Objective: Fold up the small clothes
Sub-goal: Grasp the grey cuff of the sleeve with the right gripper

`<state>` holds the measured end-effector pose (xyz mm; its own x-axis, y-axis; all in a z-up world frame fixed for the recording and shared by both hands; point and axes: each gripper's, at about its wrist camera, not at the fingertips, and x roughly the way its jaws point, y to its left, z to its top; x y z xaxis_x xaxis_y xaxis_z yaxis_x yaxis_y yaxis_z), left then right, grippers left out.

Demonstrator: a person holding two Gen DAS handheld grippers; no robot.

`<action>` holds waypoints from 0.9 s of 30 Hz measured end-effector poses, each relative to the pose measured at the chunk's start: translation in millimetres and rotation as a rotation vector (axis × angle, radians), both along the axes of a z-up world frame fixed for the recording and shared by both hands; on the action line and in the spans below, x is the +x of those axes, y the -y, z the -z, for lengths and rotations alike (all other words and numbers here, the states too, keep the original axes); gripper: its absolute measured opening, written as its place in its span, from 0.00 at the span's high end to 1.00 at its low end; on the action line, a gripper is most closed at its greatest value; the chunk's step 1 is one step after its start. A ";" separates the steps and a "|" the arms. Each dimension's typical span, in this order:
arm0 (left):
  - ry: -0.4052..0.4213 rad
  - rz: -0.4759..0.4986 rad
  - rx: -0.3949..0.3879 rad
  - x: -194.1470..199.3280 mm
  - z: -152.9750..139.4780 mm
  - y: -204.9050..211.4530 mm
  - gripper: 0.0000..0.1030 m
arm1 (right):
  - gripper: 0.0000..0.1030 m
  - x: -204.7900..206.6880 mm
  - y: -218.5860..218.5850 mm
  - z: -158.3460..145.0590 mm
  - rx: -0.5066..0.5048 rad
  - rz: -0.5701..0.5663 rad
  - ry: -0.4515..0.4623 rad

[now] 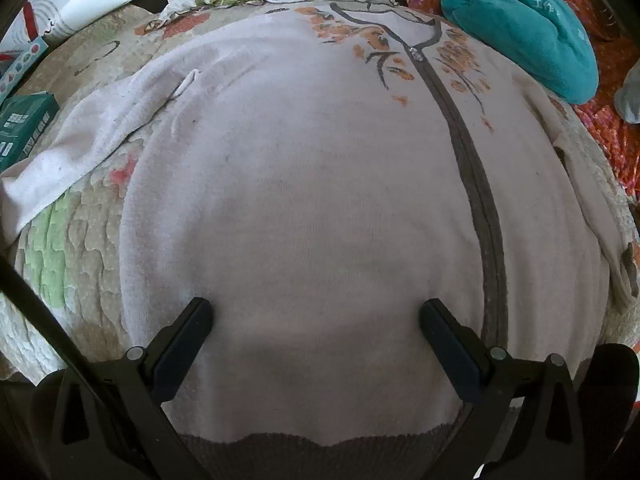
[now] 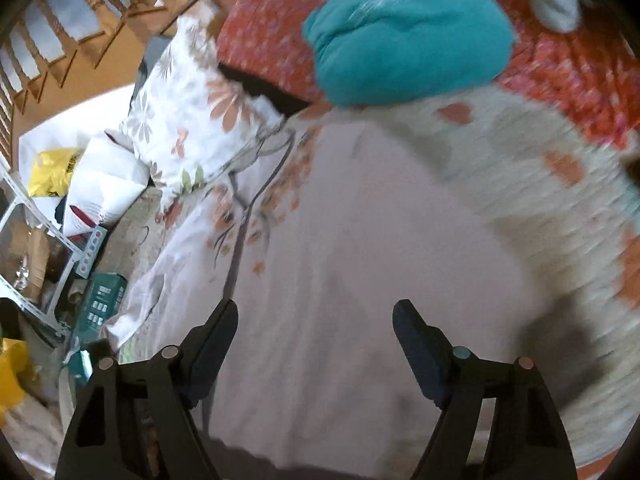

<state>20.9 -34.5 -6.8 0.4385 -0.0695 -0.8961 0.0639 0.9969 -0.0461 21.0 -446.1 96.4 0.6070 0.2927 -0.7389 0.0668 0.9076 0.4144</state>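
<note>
1. A pale pink zip-up top (image 1: 304, 200) lies spread flat on a quilted bed cover (image 1: 92, 264), its grey zipper strip (image 1: 472, 168) running from the collar toward the brown hem (image 1: 280, 448).
2. One sleeve (image 1: 80, 148) stretches out toward the cover's left edge; an orange leaf print (image 1: 380, 48) sits by the collar.
3. The left gripper (image 1: 316, 312) hovers over the top near its hem, fingers (image 1: 188, 340) spread wide, nothing between them.
4. The right gripper (image 2: 316, 316) is above the same pink top (image 2: 360, 280), fingers (image 2: 420, 344) also spread apart and empty; this view is motion-blurred.
5. A teal folded garment (image 1: 528, 28) rests on a red floral blanket (image 1: 608, 80) past the cover's far right corner.
6. A floral pillow (image 2: 192, 120) lies beyond the collar, and a green box (image 1: 24, 128) sits off the left edge.
</note>
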 end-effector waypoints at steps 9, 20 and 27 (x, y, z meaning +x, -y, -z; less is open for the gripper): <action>0.016 -0.008 0.001 -2.4 0.3 1.3 0.00 | 0.34 -14.7 41.2 58.6 -0.373 -0.004 -0.236; 0.008 -0.010 0.004 -0.1 0.3 2.2 0.00 | 0.85 -25.7 123.4 1.1 -0.385 0.344 -0.089; 0.012 -0.010 0.002 -0.5 0.7 1.6 0.00 | 0.53 -66.1 151.7 -24.9 -0.445 0.506 -0.063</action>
<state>20.4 -36.2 -7.5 0.4498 -0.0636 -0.8909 0.0548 0.9975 -0.0436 -45.1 -597.7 121.4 0.5408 -0.3567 -0.7618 0.5400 0.8416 -0.0107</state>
